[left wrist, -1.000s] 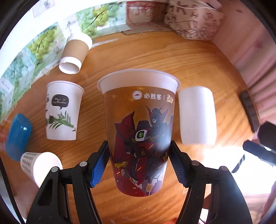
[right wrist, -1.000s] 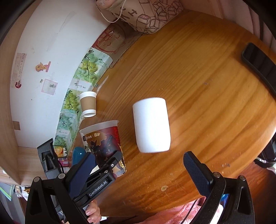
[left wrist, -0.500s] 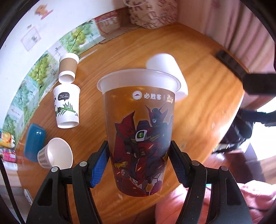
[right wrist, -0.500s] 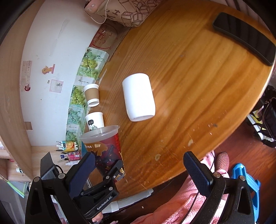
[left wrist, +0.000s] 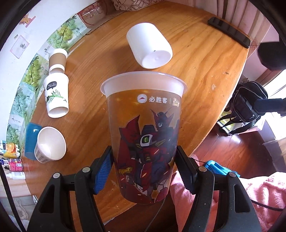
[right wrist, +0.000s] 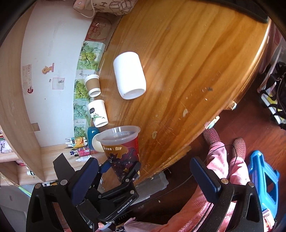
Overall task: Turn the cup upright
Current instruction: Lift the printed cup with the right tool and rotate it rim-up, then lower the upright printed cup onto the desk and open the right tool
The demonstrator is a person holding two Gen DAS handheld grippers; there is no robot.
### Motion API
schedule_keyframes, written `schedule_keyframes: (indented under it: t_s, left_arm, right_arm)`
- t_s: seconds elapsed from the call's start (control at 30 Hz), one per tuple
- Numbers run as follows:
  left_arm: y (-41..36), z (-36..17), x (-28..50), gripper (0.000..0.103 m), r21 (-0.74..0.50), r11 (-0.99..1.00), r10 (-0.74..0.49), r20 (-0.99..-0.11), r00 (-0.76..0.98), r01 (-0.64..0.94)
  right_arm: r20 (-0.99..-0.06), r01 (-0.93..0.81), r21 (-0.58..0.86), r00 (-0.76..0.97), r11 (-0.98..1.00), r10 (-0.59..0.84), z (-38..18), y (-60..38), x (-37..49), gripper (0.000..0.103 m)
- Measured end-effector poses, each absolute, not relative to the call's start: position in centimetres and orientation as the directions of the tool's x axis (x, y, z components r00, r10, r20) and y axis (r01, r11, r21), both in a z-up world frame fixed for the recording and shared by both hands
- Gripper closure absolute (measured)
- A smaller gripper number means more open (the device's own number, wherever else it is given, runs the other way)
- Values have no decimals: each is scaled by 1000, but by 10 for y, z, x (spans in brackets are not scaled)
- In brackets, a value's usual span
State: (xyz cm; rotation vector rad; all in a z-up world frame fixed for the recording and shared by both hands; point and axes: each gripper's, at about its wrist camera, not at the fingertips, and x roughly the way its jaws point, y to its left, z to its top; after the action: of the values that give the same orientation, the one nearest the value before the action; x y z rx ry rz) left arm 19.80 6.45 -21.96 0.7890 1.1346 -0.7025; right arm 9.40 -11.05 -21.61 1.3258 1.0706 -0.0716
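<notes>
My left gripper [left wrist: 143,171] is shut on a clear plastic cup with a red robot print [left wrist: 144,132]. The cup is held in the air, rim away from the camera, over the near edge of the round wooden table [left wrist: 196,75]. The same cup [right wrist: 121,151] and the left gripper [right wrist: 121,166] show in the right wrist view, low left, rim up. My right gripper [right wrist: 144,178] is open and empty, off the table's edge. A plain white cup [left wrist: 149,45] [right wrist: 129,75] lies on its side mid-table.
Along the wall side lie a brown-sleeved paper cup [left wrist: 58,58], a white cup with a leaf print [left wrist: 56,97], a checked paper cup [left wrist: 50,144] and a blue cup [left wrist: 31,141]. A black phone [left wrist: 228,32] lies at the far edge. A patterned bag [right wrist: 105,7] stands at the back.
My left gripper has lifted the printed cup up and back from the table, so the table looks smaller and farther. My right gripper has also pulled back off the table's edge.
</notes>
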Motion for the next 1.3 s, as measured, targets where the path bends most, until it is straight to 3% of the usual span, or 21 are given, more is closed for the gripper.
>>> schedule_keyframes:
  t_s: [0.97, 1.3]
  left_arm:
    - [113, -196, 214, 25, 95, 536, -192, -954, 230, 839]
    - [167, -177, 232, 25, 49, 671, -229, -935, 269, 740]
  right_arm:
    - [-651, 606, 738, 524, 297, 548, -226, -60, 142, 0]
    - [-734, 647, 671, 513, 362, 444, -223, -26, 161, 0]
